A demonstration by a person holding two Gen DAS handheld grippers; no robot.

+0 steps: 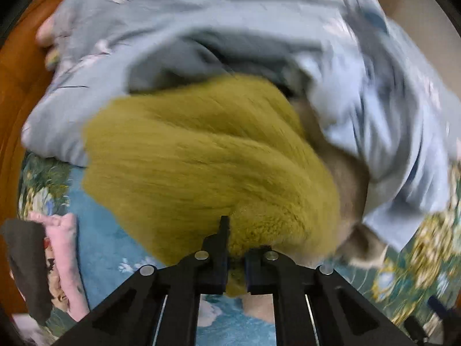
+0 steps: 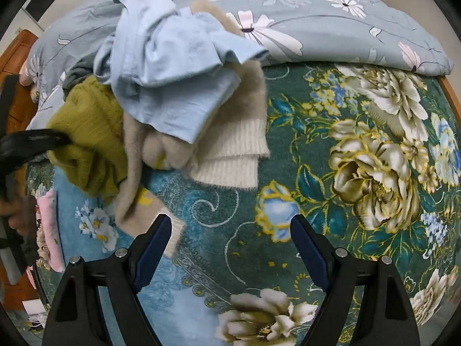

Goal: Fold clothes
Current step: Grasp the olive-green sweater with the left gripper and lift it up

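A fuzzy olive-green sweater [image 1: 207, 167] fills the middle of the left wrist view, and my left gripper [image 1: 236, 262] is shut on its near edge. The same olive-green sweater [image 2: 86, 132] lies at the left of a clothes pile in the right wrist view, with the left gripper [image 2: 54, 141] biting into it. A light blue shirt [image 2: 167, 66] lies on top of the pile, over a beige sweater [image 2: 230, 150] with a white ribbed hem. My right gripper [image 2: 230, 239] hovers open above the floral bedspread [image 2: 360, 158], just short of the beige sweater's near corner.
A grey-blue flowered quilt [image 2: 331, 20] is bunched along the far side of the bed. Folded pink clothing [image 2: 49, 230] sits at the bed's left edge, beside a wooden bed frame [image 1: 17, 66]. A light blue shirt [image 1: 389, 115] drapes over the pile's right side.
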